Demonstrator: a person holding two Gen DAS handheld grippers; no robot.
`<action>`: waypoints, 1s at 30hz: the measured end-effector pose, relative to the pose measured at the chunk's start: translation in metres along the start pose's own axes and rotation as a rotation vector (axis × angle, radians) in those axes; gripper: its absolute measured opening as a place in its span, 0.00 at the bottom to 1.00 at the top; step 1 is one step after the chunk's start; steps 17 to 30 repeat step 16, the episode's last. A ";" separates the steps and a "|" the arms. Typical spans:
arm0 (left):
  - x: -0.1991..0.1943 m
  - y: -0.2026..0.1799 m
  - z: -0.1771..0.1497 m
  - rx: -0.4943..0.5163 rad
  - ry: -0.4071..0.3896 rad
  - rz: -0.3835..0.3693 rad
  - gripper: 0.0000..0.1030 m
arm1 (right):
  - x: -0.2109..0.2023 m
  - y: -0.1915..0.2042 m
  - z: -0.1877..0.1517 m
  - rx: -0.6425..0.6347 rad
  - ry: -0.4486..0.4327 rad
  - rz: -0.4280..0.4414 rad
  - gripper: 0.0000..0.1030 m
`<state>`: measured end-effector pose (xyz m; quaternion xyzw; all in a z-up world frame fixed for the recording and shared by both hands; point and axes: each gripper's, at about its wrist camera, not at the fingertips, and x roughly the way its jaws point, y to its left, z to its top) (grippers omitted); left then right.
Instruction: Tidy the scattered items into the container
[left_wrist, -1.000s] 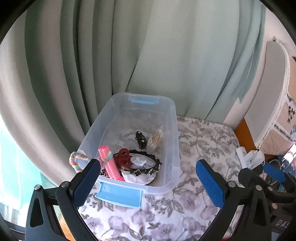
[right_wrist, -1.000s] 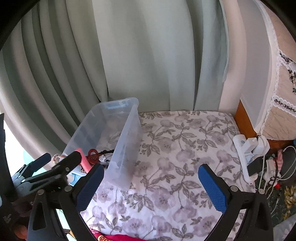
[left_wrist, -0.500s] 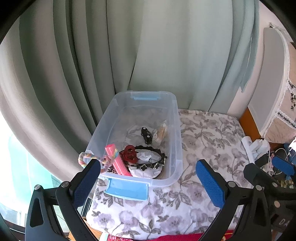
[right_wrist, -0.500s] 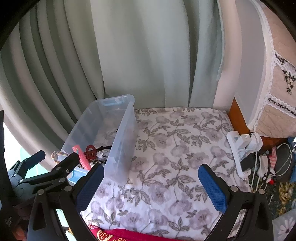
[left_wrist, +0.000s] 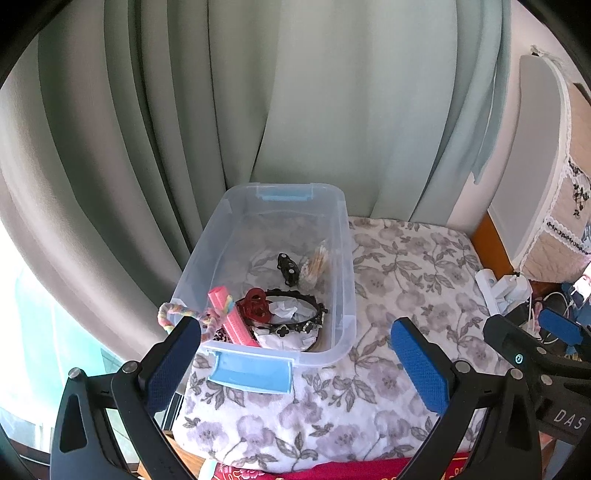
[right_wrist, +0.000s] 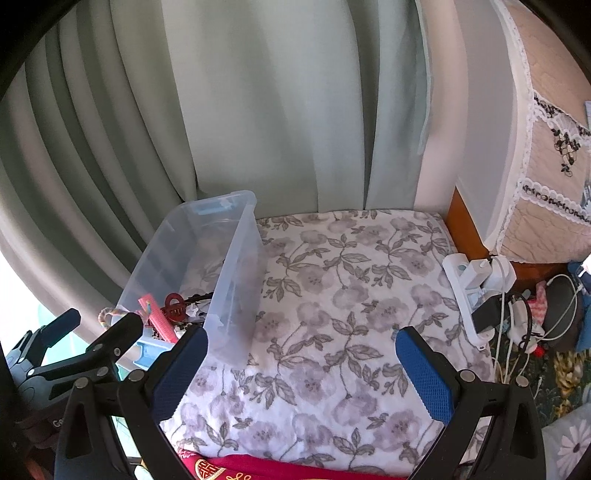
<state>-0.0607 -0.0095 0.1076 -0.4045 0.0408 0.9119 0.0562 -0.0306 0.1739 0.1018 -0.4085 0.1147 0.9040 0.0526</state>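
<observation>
Both grippers, left (left_wrist: 295, 356) and right (right_wrist: 301, 363), hover with fingers spread and empty over the floral blanket (right_wrist: 332, 295).

The clear bin (left_wrist: 343, 295) sits on the blanket's left side by the curtain. It looks light, thin-walled and slippery, so the blue latch (left_wrist: 251, 371) or the rim seems the best place to hold.

Inside lie small light pieces: a stiff pink comb (left_wrist: 231, 319), a red claw clip (left_wrist: 255, 308), a springy black headband (left_wrist: 295, 325), and a soft rainbow tie (left_wrist: 177, 312) draped over the rim.

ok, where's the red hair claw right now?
The red claw sits inside the clear bin, near its front end, between the pink comb on its left and the black headband on its right; the right wrist view shows it too.
</observation>
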 end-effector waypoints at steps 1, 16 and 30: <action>0.000 0.000 0.000 0.000 0.000 0.003 1.00 | 0.000 0.000 0.000 0.000 0.000 0.000 1.00; 0.008 -0.004 0.000 0.008 0.020 -0.001 1.00 | 0.004 -0.005 0.000 0.021 0.023 -0.002 1.00; 0.008 -0.004 0.000 0.008 0.020 -0.001 1.00 | 0.004 -0.005 0.000 0.021 0.023 -0.002 1.00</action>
